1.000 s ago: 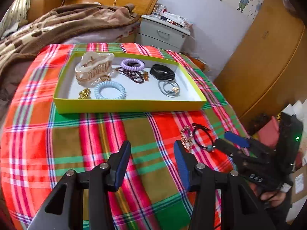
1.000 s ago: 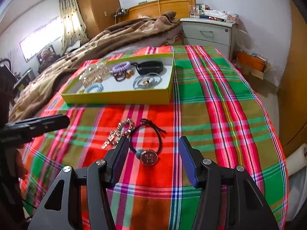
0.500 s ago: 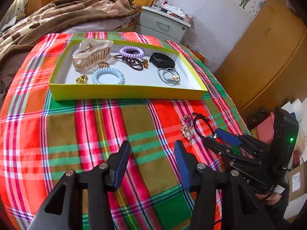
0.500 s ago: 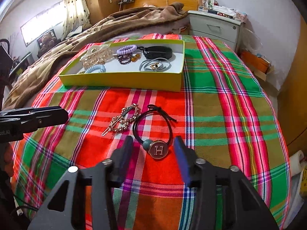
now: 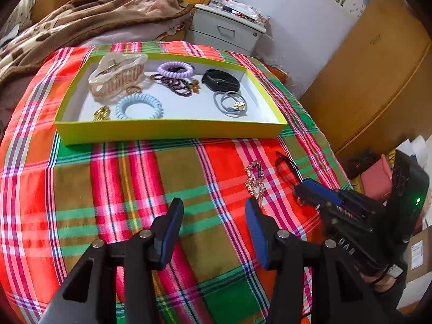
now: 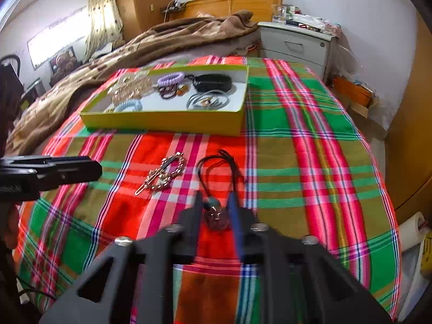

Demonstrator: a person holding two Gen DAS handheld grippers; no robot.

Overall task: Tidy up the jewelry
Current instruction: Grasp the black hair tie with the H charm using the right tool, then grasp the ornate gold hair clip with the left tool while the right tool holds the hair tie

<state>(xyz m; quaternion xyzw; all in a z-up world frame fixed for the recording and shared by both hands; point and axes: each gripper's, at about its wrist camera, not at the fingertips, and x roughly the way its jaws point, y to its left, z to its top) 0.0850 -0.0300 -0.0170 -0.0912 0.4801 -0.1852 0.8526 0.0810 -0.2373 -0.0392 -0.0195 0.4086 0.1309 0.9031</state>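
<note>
Right tool (image 6: 214, 202) just clamped shut on the round charm of a black hair tie (image 6: 216, 178), beside a rhinestone clip (image 6: 162, 174) on plaid cloth (image 6: 310, 162). Left tool (image 5: 213, 216) gaping wide, empty, short of the yellow tray (image 5: 167, 129).

Woven plaid cloth (image 6: 297, 162) under a matt cardboard tray (image 5: 167, 131); glossy plastic claw clip (image 5: 116, 77), sparkly metal barrette (image 6: 162, 174).

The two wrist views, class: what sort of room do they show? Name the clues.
Most likely a bedroom: a wooden headboard behind a rumpled brown patterned blanket, a pale grey drawered nightstand beside them, and a curtained window.
</note>
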